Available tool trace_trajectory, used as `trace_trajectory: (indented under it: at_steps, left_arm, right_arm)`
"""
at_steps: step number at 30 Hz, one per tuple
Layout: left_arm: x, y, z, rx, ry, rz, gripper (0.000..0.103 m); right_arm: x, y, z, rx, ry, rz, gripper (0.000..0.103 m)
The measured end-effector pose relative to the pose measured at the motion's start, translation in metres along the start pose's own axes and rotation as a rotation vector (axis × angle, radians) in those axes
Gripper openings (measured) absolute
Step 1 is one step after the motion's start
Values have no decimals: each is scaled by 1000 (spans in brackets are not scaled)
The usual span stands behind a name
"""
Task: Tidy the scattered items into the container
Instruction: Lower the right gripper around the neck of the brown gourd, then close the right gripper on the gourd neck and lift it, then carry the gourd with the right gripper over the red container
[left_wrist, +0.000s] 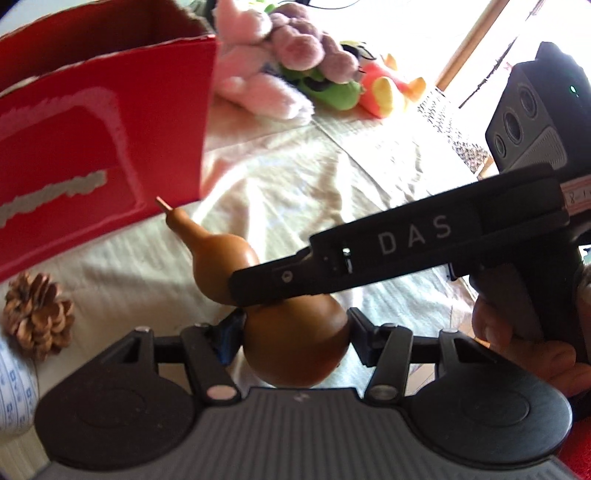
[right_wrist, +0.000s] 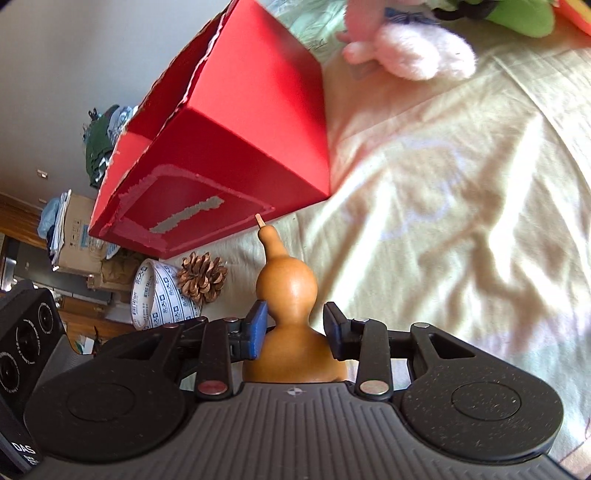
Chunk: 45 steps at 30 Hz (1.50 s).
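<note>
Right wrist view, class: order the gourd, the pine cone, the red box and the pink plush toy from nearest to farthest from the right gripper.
1. Gourd: between the fingers of the right gripper.
2. Pine cone: just ahead, to the left.
3. Red box: behind the pine cone, upper left.
4. Pink plush toy: far end of the cloth, upper right.

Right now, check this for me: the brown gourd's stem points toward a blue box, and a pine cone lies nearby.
The box is red, not blue; the right wrist view shows it. The stem of the gourd does point toward it, and the pine cone lies nearby.
</note>
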<state>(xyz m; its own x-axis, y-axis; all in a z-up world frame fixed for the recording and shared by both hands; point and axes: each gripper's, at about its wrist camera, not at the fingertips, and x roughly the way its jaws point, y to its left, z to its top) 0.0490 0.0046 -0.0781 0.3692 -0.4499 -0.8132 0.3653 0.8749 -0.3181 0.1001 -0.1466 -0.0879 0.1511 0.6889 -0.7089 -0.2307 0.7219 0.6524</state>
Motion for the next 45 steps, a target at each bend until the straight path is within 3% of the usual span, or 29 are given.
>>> trace_trajectory:
  at_steps: [5,10,17,21,30,37,45]
  left_arm:
    - [-4,-20,8,104,-20,-7,57]
    - [-19,-39,26,179,-72,-40,57]
    - [-63,-50,57,232,-211,-103,57]
    - [-87,-46,72,259,-278,-85,57]
    - [-147,4,82,210,-405,-46,56]
    - [-191,54,90,178,-488,45,56]
    - [-206,117,91,108,-485,80,56]
  right_arm:
    - [-16,-11,-1,64,-33,9,37]
    - [-51,-15,-4,114,-146,36,36]
    - [-92,-8,-2,189,-308,132,33]
    - [-98,8,7,205,-370,188,33]
    - [-81,62,40,142,-412,282,33]
    - [-49,121,75,15,-404,324,33]
    - [2,163,99,-51,-377,335,33]
